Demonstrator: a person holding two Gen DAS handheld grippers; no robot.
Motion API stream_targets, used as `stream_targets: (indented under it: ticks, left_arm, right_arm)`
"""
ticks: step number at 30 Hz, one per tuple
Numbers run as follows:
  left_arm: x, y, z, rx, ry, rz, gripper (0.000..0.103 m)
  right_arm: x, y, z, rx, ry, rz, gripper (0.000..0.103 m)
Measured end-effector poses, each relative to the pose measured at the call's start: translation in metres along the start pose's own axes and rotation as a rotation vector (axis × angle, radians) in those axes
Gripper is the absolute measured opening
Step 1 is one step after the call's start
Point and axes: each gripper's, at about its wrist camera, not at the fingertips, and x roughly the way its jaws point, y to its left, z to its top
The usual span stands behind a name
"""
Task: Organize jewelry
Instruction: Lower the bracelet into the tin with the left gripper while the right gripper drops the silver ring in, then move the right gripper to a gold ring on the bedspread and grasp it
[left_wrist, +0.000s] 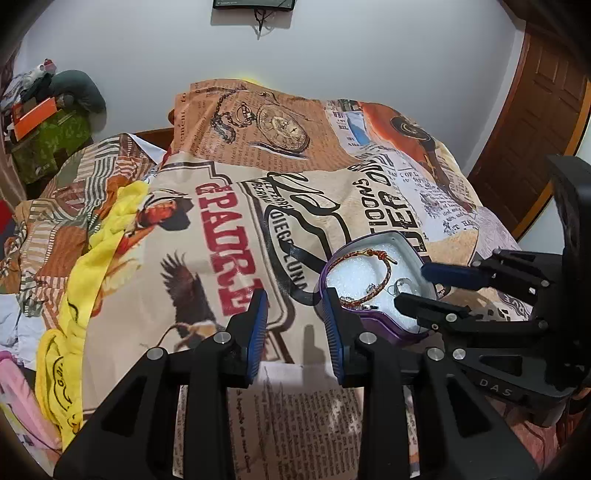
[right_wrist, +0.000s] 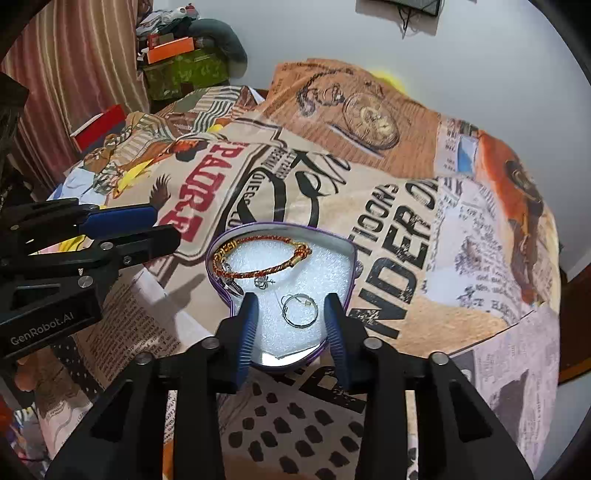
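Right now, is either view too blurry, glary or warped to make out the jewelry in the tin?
Right wrist view: sharp at centre; silver hoop and braided bracelet read clearly on white foam, with mild glare on the tin rim; edges bend heavily. Left wrist view: tin sits off-centre, partly hidden behind the tongs, and small pieces are hard to resolve.

Tin (right_wrist: 347, 258) on bedspread (right_wrist: 406, 206); bracelet (right_wrist: 258, 258) behind hoop (right_wrist: 300, 310), stud (right_wrist: 261, 282) seemingly between.

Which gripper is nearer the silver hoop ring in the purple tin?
Right. The right gripper straddles the silver hoop ring over the purple tin; the left gripper sits beside the tin, outside it.
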Motion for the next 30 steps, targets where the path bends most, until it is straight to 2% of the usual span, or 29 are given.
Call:
stream_targets:
  ticks: [8,16,26,30]
  left_arm:
    - [-0.022,-0.009,0.0,0.023,-0.016,0.01,0.03]
    - [-0.058,-0.037,-0.002,0.076,-0.063,-0.001,0.03]
    - [-0.087,-0.086,-0.015,0.141,-0.084,-0.061,0.03]
    - [-0.09,-0.11,-0.023,0.178,-0.077,-0.103,0.034]
  right_arm:
    - [-0.026,-0.001,0.002,0.017,-0.056,-0.016,0.036]
    - [-0.075,-0.012,-0.009,0.063,-0.136,-0.022,0.036]
    - [-0.136,-0.042,-0.052,0.142,-0.221,-0.085,0.036]
    - [-0.147,-0.06,-0.072,0.193,-0.214,-0.092,0.036]
